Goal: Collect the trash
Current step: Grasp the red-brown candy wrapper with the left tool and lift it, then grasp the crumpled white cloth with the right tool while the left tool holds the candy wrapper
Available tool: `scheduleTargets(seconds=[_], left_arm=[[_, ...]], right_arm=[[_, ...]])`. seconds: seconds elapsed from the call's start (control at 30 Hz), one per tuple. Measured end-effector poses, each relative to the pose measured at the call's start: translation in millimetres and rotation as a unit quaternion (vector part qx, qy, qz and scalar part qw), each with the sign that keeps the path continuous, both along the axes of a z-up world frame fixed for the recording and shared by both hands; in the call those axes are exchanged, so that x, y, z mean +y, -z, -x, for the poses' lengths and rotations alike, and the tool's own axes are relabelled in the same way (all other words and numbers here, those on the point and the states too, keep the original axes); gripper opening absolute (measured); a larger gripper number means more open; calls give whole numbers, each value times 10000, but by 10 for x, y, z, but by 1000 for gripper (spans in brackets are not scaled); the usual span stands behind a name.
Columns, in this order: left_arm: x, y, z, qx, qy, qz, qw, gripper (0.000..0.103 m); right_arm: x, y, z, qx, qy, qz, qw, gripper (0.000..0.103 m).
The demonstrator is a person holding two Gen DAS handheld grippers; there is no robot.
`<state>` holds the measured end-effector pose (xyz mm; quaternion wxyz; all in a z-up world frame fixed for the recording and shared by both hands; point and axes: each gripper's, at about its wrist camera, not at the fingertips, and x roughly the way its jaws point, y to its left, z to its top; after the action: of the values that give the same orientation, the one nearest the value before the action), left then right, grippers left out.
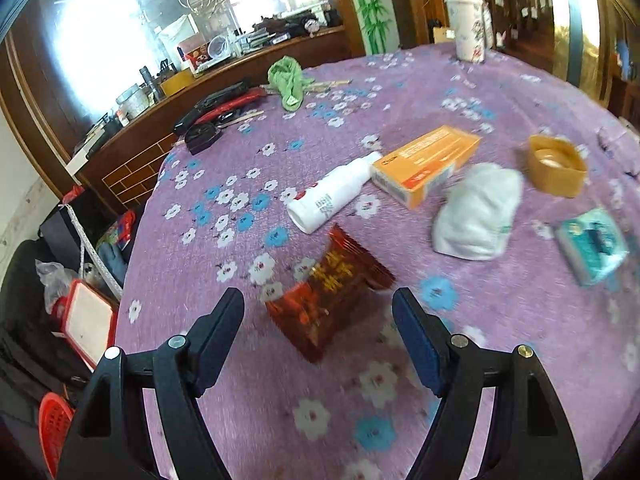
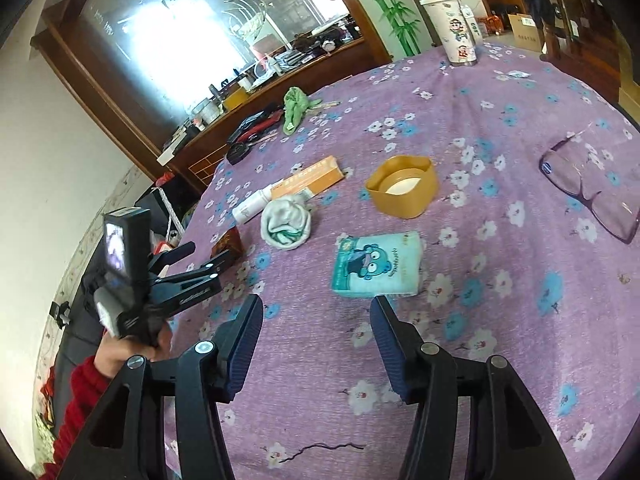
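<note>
A dark red snack wrapper (image 1: 328,292) lies on the purple flowered tablecloth (image 1: 280,400). My left gripper (image 1: 320,300) hovers open over it, with the wrapper showing between the fingertips and the pads clear of it. In the right wrist view the left gripper (image 2: 212,251) points at the wrapper (image 2: 228,242) near the table's left edge. My right gripper (image 2: 318,304) is open and holds nothing. A teal tissue packet (image 2: 378,264) lies just ahead of its right finger. Beyond are a white bottle (image 1: 332,196), an orange box (image 1: 428,164) and a crumpled white cloth (image 1: 476,212).
A yellow ring-shaped tub (image 2: 404,188) stands mid-table, with glasses (image 2: 588,188) to the right. At the far side are a tall printed cup (image 2: 452,24), a green cloth (image 2: 296,108) and black items (image 1: 208,128). The table drops off at left over floor clutter. A red sleeve (image 2: 84,392) holds the left gripper.
</note>
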<state>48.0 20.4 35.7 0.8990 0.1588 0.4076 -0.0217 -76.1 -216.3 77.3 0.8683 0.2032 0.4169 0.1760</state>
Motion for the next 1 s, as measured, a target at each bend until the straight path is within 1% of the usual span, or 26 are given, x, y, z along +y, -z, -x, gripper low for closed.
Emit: scheduleTargets(seconds=[0.1, 0.13, 0.17, 0.2, 0.23, 0.27, 0.3, 0.4, 0.5, 0.57, 0.63, 0.73, 0.8, 0.87, 1.0], left_arm=[[-5, 73, -114, 101, -56, 171, 9998, 75], [-7, 86, -128, 120, -66, 215, 9997, 73], [-9, 108, -138, 136, -90, 278, 9995, 68], [-6, 127, -146, 164, -122, 330, 9992, 56], [2, 155, -156, 211, -186, 373, 9989, 47], [17, 174, -159, 248, -223, 427, 9985, 43], [44, 192, -156, 299, -240, 546, 9978, 36], [111, 193, -94, 282, -309, 803, 9959, 32], [216, 161, 26, 295, -377, 1180, 9919, 31], [284, 116, 137, 205, -441, 1378, 9893, 31], [354, 84, 245, 80, -513, 1578, 9861, 32], [425, 71, 336, -100, -626, 1646, 9843, 32], [459, 60, 358, -204, -654, 1643, 9840, 32], [495, 49, 370, -303, -701, 1697, 9825, 32], [564, 7, 394, -445, -748, 1853, 9788, 32]], right_arm=[[-18, 3, -23, 20, 24, -9, 10000, 60], [-14, 5, -34, 30, 27, -12, 10000, 60], [1, 3, -48, 43, 14, -8, 10000, 60], [16, 2, -61, 53, -2, 0, 10000, 60], [40, -4, -77, 66, -21, 16, 10000, 60], [67, -13, -95, 75, -42, 36, 10000, 61], [109, -35, -113, 71, -74, 60, 9999, 63], [241, -114, -165, -10, -148, 181, 9997, 69], [401, -203, -262, -105, -169, 318, 9993, 73], [520, -235, -374, -128, -178, 422, 9989, 76], [652, -235, -520, -121, -187, 523, 9984, 76], [844, -148, -787, -27, -127, 760, 9970, 76], [931, -65, -933, 45, -82, 784, 9969, 76], [1001, 36, -1087, 146, 40, 924, 9956, 76], [1074, 194, -1250, 260, 142, 1055, 9940, 76]])
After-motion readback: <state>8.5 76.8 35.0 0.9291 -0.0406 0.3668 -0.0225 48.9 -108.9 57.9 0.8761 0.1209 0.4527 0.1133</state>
